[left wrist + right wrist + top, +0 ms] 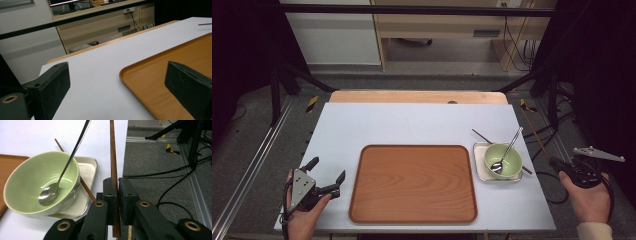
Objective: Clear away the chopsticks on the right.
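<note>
A thin brown wooden chopstick (pixel 113 165) is pinched between the two black jaws of the right gripper (pixel 115 192), which are squeezed tight on it. The stick is long, straight and smooth, and it pokes out past the jaws, running along the right side of the green bowl (pixel 37 180) and close to the table's edge. In the high view the right gripper (pixel 562 165) sits in a hand to the right of the bowl, just off the table. The bowl is round, shiny and pale green, with a silver metal spoon (pixel 65 167) leaning inside it. The bowl stands on a small white tray (pixel 88 170) with rounded corners. A second brown chopstick (pixel 85 186) lies slanted under the bowl, across that white tray. To the left of the bowl lies a big flat wooden tray (pixel 412 185) with a raised rim. Far left of the bowl, past the wooden tray, the left gripper (pixel 328 175) is held with its jaws spread wide and nothing between them. The table (pixel 412 125) is smooth and white.
</note>
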Tool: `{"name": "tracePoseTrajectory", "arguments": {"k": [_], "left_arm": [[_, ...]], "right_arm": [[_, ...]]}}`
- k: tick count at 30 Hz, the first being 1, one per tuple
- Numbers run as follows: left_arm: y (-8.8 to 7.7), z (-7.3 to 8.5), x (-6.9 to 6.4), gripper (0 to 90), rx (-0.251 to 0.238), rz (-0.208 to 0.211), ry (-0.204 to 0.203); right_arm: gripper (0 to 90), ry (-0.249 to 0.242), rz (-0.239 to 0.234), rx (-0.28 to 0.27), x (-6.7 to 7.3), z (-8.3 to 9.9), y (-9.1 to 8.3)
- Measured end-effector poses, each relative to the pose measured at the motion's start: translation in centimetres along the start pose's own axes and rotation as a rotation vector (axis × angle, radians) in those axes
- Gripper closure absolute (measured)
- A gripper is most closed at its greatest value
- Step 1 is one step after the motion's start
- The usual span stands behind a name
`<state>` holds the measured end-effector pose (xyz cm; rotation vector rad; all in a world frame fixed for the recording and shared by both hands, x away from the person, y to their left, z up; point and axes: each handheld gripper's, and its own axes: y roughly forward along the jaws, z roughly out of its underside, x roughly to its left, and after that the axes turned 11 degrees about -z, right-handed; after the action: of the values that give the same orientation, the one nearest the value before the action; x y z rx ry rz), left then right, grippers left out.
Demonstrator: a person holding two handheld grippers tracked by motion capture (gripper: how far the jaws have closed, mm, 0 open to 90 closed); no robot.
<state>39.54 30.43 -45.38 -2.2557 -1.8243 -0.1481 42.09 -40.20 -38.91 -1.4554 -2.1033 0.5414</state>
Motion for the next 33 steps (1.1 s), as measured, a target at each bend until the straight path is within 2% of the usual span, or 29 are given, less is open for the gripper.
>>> {"name": "tracePoseTrajectory", "arguments": {"k": [6, 11, 14, 17, 18, 20, 24, 25, 27, 28, 29, 30, 32, 33], "left_arm": [[0.0, -0.1, 0.0, 5.9, 0.000, -0.002, 0.002], [0.1, 0.0, -0.1, 5.9, 0.006, 0.002, 0.004], [0.3, 0.0, -0.3, 5.9, 0.006, 0.018, -0.012], [0.4, 0.0, -0.4, 5.8, 0.012, 0.019, 0.001], [0.4, 0.0, -0.5, 5.9, 0.013, 0.020, 0.002], [0.4, 0.1, -0.5, 5.9, 0.020, 0.015, 0.007], [0.2, 0.1, -0.7, 5.8, 0.029, 0.009, 0.008], [0.2, 0.1, -0.7, 5.9, 0.028, 0.007, 0.004], [0.2, 0.1, -0.8, 5.8, 0.027, 0.009, 0.001], [0.2, 0.1, -0.9, 5.8, 0.027, 0.012, -0.001], [0.2, 0.1, -0.9, 5.8, 0.028, 0.014, 0.002], [0.1, 0.1, -1.0, 5.9, 0.029, 0.016, 0.003], [0.1, 0.2, -1.1, 5.8, 0.029, 0.021, 0.011], [0.1, 0.3, -1.1, 5.8, 0.028, 0.020, 0.017]], "right_arm": [[84.8, 0.004, 0.002, -0.016, 0.1, -1.0, 0.5], [84.8, -0.035, -0.040, -0.058, 1.5, -2.8, 1.0], [84.8, -0.053, -0.072, -0.079, 2.7, -3.8, 1.6], [84.8, -0.069, -0.097, -0.088, 3.7, -4.3, 2.2], [84.8, -0.091, -0.114, -0.098, 4.2, -4.7, 2.3], [84.8, -0.090, -0.121, -0.107, 4.5, -4.8, 2.3], [84.8, -0.105, -0.168, -0.128, 5.7, -5.0, 2.2], [84.8, -0.123, -0.184, -0.129, 6.6, -5.1, 2.3], [84.8, -0.141, -0.184, -0.126, 7.1, -5.1, 2.2], [84.8, -0.158, -0.196, -0.123, 8.2, -5.0, 2.2], [84.8, -0.158, -0.196, -0.123, 8.2, -5.0, 2.2], [84.8, -0.176, -0.202, -0.112, 9.4, -4.7, 2.3], [84.7, -0.170, -0.217, -0.103, 10.8, -4.1, 2.4], [84.7, -0.170, -0.217, -0.103, 10.8, -4.1, 2.4]]}}
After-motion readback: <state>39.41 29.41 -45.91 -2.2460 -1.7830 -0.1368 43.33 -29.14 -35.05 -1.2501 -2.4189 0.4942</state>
